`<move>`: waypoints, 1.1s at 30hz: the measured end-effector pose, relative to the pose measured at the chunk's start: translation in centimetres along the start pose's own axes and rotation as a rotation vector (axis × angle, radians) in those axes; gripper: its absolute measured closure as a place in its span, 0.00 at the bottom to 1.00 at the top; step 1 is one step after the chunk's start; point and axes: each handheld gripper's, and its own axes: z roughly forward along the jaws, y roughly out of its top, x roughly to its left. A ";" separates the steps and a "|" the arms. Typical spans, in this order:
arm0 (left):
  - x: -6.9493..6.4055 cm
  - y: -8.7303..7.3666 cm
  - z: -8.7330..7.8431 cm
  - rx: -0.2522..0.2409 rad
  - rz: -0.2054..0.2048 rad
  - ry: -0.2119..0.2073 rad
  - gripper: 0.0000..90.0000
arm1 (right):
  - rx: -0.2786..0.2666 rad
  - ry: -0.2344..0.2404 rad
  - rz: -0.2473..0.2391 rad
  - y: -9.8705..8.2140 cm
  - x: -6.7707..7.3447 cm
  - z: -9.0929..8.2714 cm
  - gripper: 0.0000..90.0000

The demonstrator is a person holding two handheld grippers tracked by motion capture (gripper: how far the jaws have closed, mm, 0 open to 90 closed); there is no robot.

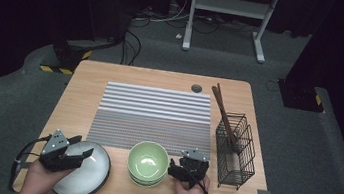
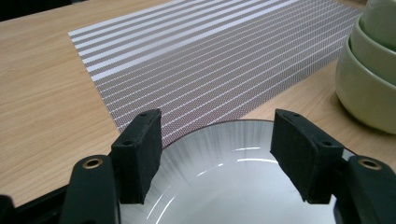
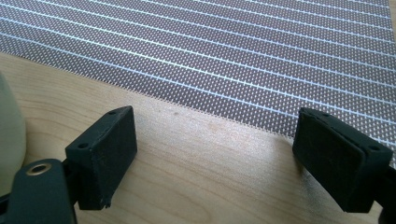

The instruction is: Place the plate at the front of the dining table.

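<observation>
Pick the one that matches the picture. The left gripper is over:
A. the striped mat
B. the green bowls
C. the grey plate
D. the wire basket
C: the left gripper hangs with open jaws over the grey plate, whose rim shows between them in the left gripper view; the green bowls stand beside it.

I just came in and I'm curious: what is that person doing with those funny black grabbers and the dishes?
A person at a wooden table holds a gripper in each hand. The left gripper hovers open over a shiny grey plate, nothing pinched. The right gripper is open too, above bare wood beside the stacked green bowls. A striped placemat lies ahead, with nothing on it, and chopsticks stand in a wire rack.
</observation>
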 end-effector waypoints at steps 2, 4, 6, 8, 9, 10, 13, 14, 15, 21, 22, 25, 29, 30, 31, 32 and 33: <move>0.1 -0.1 -0.1 0.011 0.006 -0.002 0.38 | 0.000 0.000 0.000 0.0 0.0 0.0 0.15; 0.0 -0.2 -0.1 0.008 0.001 -0.003 0.37 | -0.001 0.001 -0.001 0.0 0.0 0.0 0.15; 0.0 -0.1 -0.2 0.003 -0.010 -0.008 0.36 | -0.001 0.002 -0.001 0.0 0.0 0.0 0.15; 0.0 -0.1 -0.2 -0.009 -0.017 -0.009 0.35 | 0.000 0.004 -0.003 -0.1 0.0 -0.1 0.15; 0.0 -0.1 -0.3 -0.013 -0.013 -0.009 0.34 | 0.001 0.007 -0.005 -0.1 -0.1 -0.1 0.15; 0.0 -0.1 -0.3 -0.016 -0.013 -0.012 0.33 | 0.001 0.009 -0.009 -0.1 -0.1 -0.1 0.15; 0.0 0.1 -0.1 -0.036 -0.014 -0.008 0.33 | 0.002 0.012 -0.009 -0.2 -0.1 -0.2 0.14; 0.0 0.1 -0.1 -0.036 -0.014 -0.008 0.31 | 0.002 0.012 -0.009 -0.2 -0.1 -0.2 0.14; 0.0 0.1 0.0 -0.030 -0.012 -0.005 0.31 | 0.000 0.013 -0.009 -0.2 -0.2 -0.2 0.14; -0.5 -0.1 0.4 -0.004 -0.024 0.006 0.29 | 0.001 0.017 -0.017 -0.2 -0.2 -0.2 0.14; -0.5 -0.1 0.3 0.000 -0.022 0.007 0.29 | 0.000 0.019 -0.019 -0.2 -0.2 -0.2 0.14; -0.5 0.2 -0.1 0.034 -0.040 -0.020 0.31 | 0.000 0.026 -0.012 -0.3 -0.2 -0.3 0.14; 0.1 0.5 -0.6 0.064 -0.077 -0.016 0.31 | 0.003 0.040 -0.024 -0.3 -0.4 -0.5 0.14; 0.1 0.5 -0.6 0.064 -0.077 -0.016 0.31 | 0.003 0.040 -0.024 -0.3 -0.4 -0.5 0.14; 0.1 0.5 -0.6 0.066 -0.076 -0.011 0.31 | 0.002 0.040 -0.026 -0.3 -0.4 -0.5 0.14; 0.2 0.5 -0.7 0.069 -0.066 -0.003 0.30 | 0.002 0.043 -0.032 -0.3 -0.5 -0.6 0.14; 0.2 0.5 -0.8 0.071 -0.051 0.003 0.30 | -0.003 0.041 -0.036 -0.3 -0.5 -0.7 0.14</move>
